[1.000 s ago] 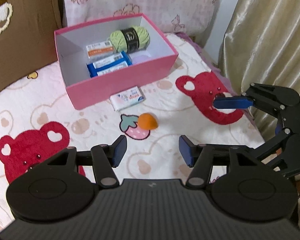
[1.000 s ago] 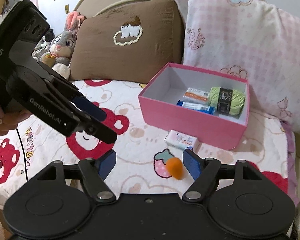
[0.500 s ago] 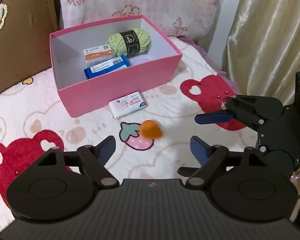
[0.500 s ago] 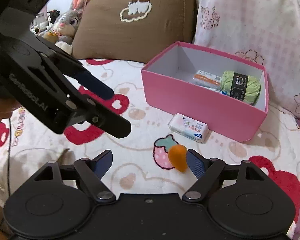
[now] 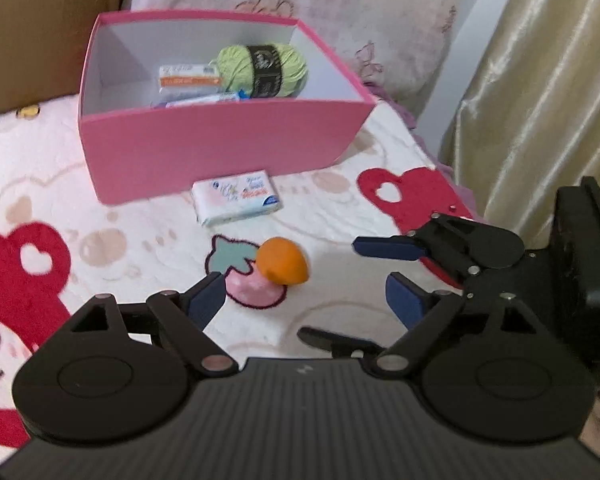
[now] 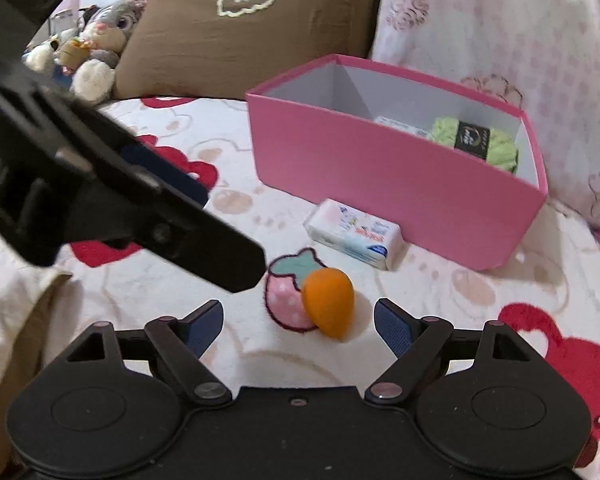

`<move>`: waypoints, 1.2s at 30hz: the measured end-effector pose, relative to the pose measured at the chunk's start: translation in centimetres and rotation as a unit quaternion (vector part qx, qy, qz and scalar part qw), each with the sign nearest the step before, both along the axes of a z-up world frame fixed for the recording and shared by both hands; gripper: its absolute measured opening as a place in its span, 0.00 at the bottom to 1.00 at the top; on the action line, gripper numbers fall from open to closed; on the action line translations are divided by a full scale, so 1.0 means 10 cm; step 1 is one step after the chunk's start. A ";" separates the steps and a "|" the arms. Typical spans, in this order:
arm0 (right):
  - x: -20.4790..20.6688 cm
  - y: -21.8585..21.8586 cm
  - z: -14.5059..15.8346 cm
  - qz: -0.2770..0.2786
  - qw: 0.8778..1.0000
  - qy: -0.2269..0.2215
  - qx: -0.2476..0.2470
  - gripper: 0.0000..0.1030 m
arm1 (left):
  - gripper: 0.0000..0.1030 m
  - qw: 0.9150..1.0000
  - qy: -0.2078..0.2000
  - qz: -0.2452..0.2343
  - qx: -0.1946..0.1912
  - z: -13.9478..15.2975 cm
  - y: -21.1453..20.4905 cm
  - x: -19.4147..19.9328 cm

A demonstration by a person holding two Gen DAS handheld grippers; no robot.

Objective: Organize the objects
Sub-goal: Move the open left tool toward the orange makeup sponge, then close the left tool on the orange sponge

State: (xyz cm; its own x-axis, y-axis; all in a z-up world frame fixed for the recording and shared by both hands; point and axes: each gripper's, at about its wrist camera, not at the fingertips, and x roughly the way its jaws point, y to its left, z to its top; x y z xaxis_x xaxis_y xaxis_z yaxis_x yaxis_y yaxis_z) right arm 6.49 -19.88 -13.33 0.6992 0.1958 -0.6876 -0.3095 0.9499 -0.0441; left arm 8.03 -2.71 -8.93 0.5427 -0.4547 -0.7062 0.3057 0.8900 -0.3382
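The pink box (image 5: 220, 160) is hiding most of its contents behind its near wall: one green yarn ball (image 5: 262, 65) and one orange-striped packet (image 5: 189, 80) are showing, and the edge of a blue-and-white packet (image 5: 204, 101) is peeking over the rim; further items cannot be made out. Both views are blurring slightly. On the bed's bear-print blanket (image 5: 340, 320), one tissue pack (image 5: 236, 197) is lying just in front of the box and one orange egg-shaped sponge (image 6: 328, 303) is lying near it. The left hand-held gripper (image 5: 302, 302) is opening its jaws with nothing between them. The right hand-held gripper (image 6: 298, 322) is standing wide, the sponge just ahead of its fingertips and untouched.
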 end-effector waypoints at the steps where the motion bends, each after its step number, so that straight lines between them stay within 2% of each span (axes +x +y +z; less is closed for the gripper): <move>1: 0.02 -0.01 -0.03 -0.007 1.000 0.004 0.002 0.83 | 0.85 1.000 -0.006 0.004 0.003 -0.04 -0.01 0.00; 4: 0.07 -0.04 -0.10 -0.029 1.000 -0.008 0.000 0.83 | 0.85 0.999 -0.025 0.016 0.010 -0.18 -0.03 0.00; 6: 0.09 -0.03 -0.15 -0.040 0.999 -0.019 -0.010 0.84 | 0.85 1.000 -0.017 0.022 0.010 -0.28 -0.03 0.03; 9: 0.13 0.00 -0.22 -0.028 0.999 -0.016 -0.008 0.84 | 0.85 1.000 -0.002 0.022 0.016 -0.40 -0.05 0.07; 12: 0.14 0.01 -0.28 -0.018 1.000 -0.016 0.007 0.84 | 0.85 1.000 0.001 0.022 0.015 -0.50 -0.06 0.08; 15: 0.11 0.00 -0.31 0.009 0.999 -0.011 0.044 0.84 | 0.85 0.999 0.008 0.048 -0.003 -0.59 -0.03 0.11; 18: 0.13 -0.01 -0.33 -0.009 0.999 -0.019 0.044 0.84 | 0.84 0.998 0.024 0.050 -0.023 -0.67 -0.02 0.14; 22: 0.17 -0.06 -0.40 -0.025 0.998 -0.008 0.060 0.84 | 0.83 0.998 0.015 0.052 -0.034 -0.73 -0.05 0.14; 26: 0.23 -0.09 -0.46 -0.013 0.995 0.027 0.098 0.83 | 0.81 0.997 0.024 0.065 -0.019 -0.77 -0.10 0.21; 29: 0.22 -0.12 -0.47 -0.024 0.993 0.024 0.113 0.83 | 0.80 0.998 0.013 0.061 -0.011 -0.76 -0.13 0.24; 32: 0.24 -0.15 -0.49 -0.037 0.993 0.017 0.109 0.83 | 0.72 0.998 0.005 0.058 -0.017 -0.75 -0.14 0.28; 33: 0.25 -0.17 -0.50 -0.042 0.993 0.019 0.112 0.82 | 0.64 0.998 0.007 0.055 -0.022 -0.75 -0.13 0.31; 35: 0.27 -0.21 -0.52 -0.051 0.991 0.027 0.122 0.67 | 0.56 0.998 0.016 0.051 -0.030 -0.78 -0.13 0.35; 36: 0.27 -0.21 -0.52 -0.054 0.991 0.028 0.120 0.64 | 0.50 0.998 0.018 0.050 -0.033 -0.79 -0.13 0.35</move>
